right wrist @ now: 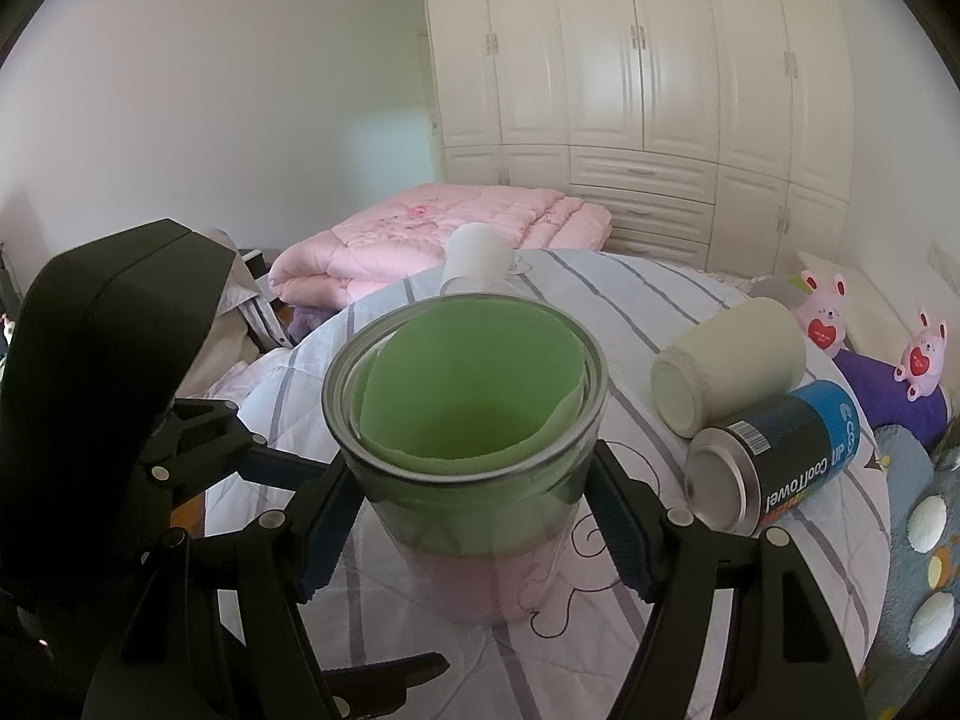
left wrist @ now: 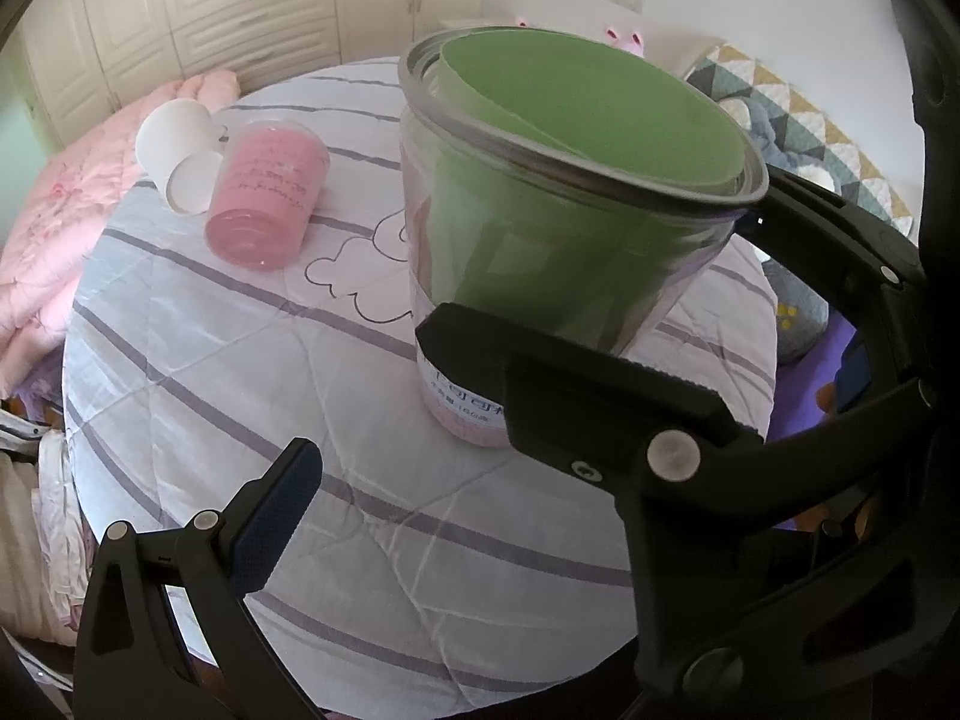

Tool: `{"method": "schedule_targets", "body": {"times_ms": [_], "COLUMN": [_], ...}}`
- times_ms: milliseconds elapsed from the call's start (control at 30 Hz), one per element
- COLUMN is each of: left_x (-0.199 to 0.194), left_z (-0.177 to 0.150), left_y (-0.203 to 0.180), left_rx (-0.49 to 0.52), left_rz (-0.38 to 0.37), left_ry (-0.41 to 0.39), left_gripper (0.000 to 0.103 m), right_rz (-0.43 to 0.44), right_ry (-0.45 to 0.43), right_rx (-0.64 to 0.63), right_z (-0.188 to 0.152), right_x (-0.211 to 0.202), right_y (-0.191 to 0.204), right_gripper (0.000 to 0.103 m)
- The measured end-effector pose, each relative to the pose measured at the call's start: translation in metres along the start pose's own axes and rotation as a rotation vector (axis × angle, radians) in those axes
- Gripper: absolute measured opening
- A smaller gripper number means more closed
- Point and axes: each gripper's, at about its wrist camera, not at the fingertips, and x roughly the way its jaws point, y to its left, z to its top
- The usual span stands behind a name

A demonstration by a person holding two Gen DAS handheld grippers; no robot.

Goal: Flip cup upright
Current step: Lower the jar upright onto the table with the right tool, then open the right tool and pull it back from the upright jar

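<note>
Black and blue-padded, the right gripper (right wrist: 474,531) is clamped on the clear cup (right wrist: 465,414) at the centre of the right wrist view, one finger pressed to each side of its wall. The cup stands upright, mouth up, lined with a green sheet above a pink lower part, its base on the striped cloth of the table (right wrist: 660,312).

In the left wrist view the same cup (left wrist: 570,228) fills the upper middle, with the right gripper's fingers (left wrist: 480,342) on its near and far sides. The left gripper (left wrist: 372,534) sits low in the frame with its jaws spread wide and nothing between them; its blue-padded finger (left wrist: 270,528) at lower left is well apart from the cup.

Further out, in the upper left of the left wrist view, a pink cup (left wrist: 264,192) lies on its side on the table (left wrist: 180,360), touching a white mug (left wrist: 174,150) that also lies tipped over. At the right of the right wrist view a white jar (right wrist: 726,360) lies on its side, touching a blue and black can (right wrist: 774,450) lying just in front of it. A pink quilt (right wrist: 432,240) lies on the bed beyond the table, before pale wardrobes (right wrist: 630,90).
</note>
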Motion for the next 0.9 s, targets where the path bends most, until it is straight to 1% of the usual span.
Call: {"method": "schedule_targets", "body": {"times_ms": [33,67,100,533,733,900], "left_x": [-0.001,-0.002,-0.003,-0.019,-0.026,-0.034], "left_z": [0.000,-0.001,-0.001,-0.004,-0.006,-0.010], "left_y": [0.000,0.000,0.000,-0.001,-0.007,-0.010], "left_rx": [0.002,0.002,0.002,0.018,0.038,0.053], "left_rz": [0.000,-0.002,-0.003,0.005,0.016,0.027], "left_ry": [-0.002,-0.004,-0.006,-0.030,-0.042,-0.058], "left_gripper": [0.103,0.103,0.103,0.103,0.103,0.103], "right_rz": [-0.005,-0.009,-0.009,0.004,0.026,0.015], "right_ry": [0.002,0.002,-0.002,-0.003,-0.013,-0.023], "right_rx": [-0.001,-0.002,-0.004,-0.006,0.016,0.025], "right_z": [0.000,0.001,0.001,0.007,0.011,0.011], "right_x": [0.000,-0.001,-0.003,-0.015,-0.025,-0.036], "right_y": [0.001,0.002,0.003,0.007,0.005,0.003], "right_gripper": [0.075,0.079,0.079,0.079,0.079,0.080]}}
